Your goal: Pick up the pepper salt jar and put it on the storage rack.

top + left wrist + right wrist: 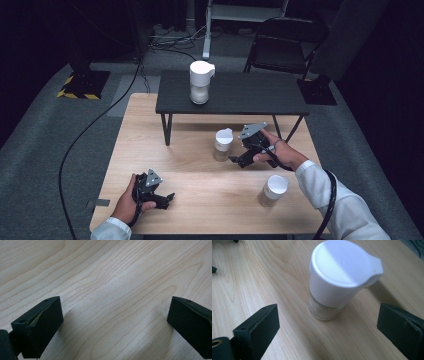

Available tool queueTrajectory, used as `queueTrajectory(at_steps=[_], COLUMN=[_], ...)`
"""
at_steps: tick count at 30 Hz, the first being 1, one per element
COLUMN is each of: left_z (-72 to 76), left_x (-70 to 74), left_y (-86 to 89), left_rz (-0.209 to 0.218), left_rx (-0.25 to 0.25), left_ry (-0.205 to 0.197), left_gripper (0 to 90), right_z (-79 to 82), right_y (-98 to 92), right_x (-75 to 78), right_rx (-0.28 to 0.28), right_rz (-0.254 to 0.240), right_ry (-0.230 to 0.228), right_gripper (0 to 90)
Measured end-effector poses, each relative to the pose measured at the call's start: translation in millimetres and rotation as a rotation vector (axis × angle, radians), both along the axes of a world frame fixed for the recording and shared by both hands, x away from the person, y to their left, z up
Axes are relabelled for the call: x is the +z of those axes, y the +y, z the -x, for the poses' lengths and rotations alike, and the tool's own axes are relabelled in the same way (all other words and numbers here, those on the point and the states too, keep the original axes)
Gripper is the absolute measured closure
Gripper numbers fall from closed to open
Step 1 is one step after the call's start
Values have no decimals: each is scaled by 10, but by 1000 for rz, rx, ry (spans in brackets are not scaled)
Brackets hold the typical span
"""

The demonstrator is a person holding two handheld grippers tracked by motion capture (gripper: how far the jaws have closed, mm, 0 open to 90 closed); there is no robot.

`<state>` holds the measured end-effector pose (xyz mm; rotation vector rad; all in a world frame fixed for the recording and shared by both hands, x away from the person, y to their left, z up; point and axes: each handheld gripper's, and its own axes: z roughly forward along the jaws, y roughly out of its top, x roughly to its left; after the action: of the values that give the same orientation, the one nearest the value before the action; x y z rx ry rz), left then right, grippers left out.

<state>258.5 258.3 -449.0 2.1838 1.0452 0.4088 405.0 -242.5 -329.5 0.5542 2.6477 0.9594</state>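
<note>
Three glass jars with white spouted lids are in the high view. One jar [222, 145] stands mid-table, a second jar [274, 190] near the front right, and a third jar [200, 82] on the black raised shelf [250, 92]. My right gripper [233, 160] sits just right of the mid-table jar, pointing at it. In the right gripper view that jar [337, 282] stands upright ahead of the open right gripper [327, 312], whose jaws do not touch it. My left gripper [169, 198] rests low at the front left. It is the left gripper [114, 305], open over bare wood.
The wooden table [145, 135] carries the black shelf across its back half, on thin legs. Behind the table stand a folding chair [285, 45] and cables on the grey floor. A cable trails off the table's left side.
</note>
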Motion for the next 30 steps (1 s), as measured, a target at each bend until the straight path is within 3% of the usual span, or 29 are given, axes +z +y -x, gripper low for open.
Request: queueTrajectory(at_steps=[13,17,30], left_z=[-2,-2,-5], left_x=[1,0,-2], left_y=[2,3,7], left_rz=[2,2,2], left_rx=[-7,-8,-17], left_ry=[2,2,1], left_gripper=[0,0,0], right_z=[-209,-246,-286], right_y=[267,320,394], right_x=[-105,-143,-247], right_rx=[11,-8,-81], right_rz=[48,42,1], right_ry=[80,94,83], right_gripper=[44,45,59])
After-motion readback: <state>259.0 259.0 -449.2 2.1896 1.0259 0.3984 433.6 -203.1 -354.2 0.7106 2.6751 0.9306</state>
